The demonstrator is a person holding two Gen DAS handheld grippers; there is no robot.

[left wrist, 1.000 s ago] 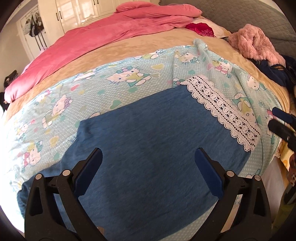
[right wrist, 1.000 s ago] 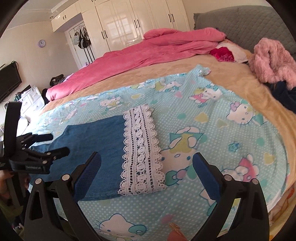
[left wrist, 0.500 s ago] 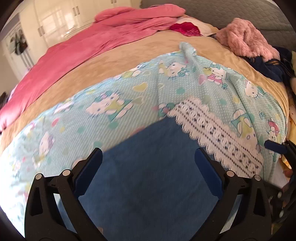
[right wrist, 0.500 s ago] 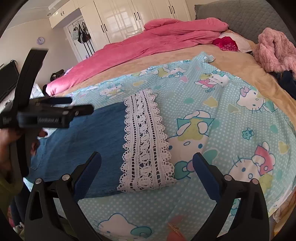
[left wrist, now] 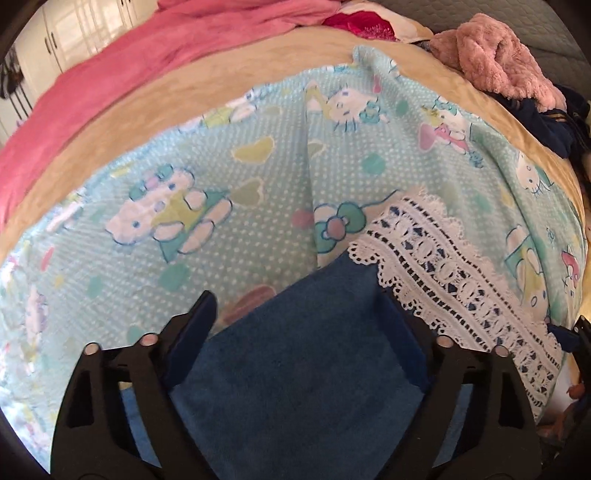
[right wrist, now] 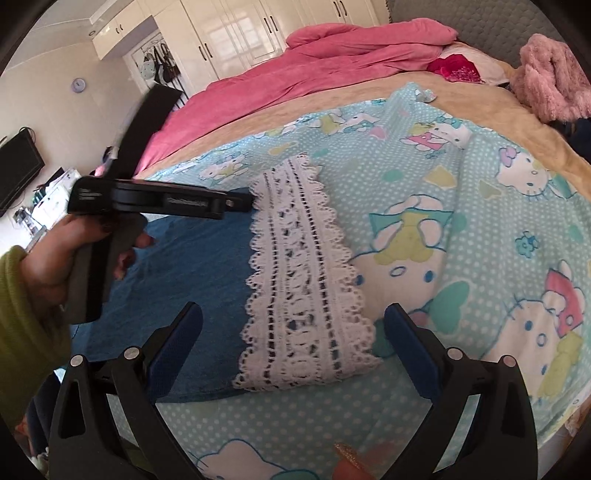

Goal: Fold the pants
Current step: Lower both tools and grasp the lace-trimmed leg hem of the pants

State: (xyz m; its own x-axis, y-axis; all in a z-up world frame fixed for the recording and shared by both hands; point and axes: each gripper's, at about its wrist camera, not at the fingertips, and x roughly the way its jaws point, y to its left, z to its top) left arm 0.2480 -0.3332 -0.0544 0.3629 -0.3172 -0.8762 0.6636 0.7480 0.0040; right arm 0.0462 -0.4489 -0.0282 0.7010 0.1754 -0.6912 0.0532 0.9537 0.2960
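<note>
Blue pants (left wrist: 295,369) with a white lace hem (left wrist: 454,273) lie flat on a cartoon-cat blanket. My left gripper (left wrist: 299,325) is open, its jaws straddling the pants' far corner next to the lace. In the right wrist view the pants (right wrist: 199,273) and lace hem (right wrist: 299,288) lie ahead. My right gripper (right wrist: 293,343) is open, low over the lace hem's near end. The left gripper (right wrist: 243,201) shows there from the side, held by a hand, its tips at the lace's far end.
The blanket (right wrist: 461,229) covers a beige bed sheet (right wrist: 491,110). A pink duvet (right wrist: 314,62) lies at the back. A pink fluffy garment (right wrist: 550,85) and dark clothes (left wrist: 546,122) sit at the right. White wardrobes (right wrist: 236,33) stand behind.
My left gripper has moved forward across the pants to their far corner by the lace. My right gripper has moved closer to the lace hem's near end.
</note>
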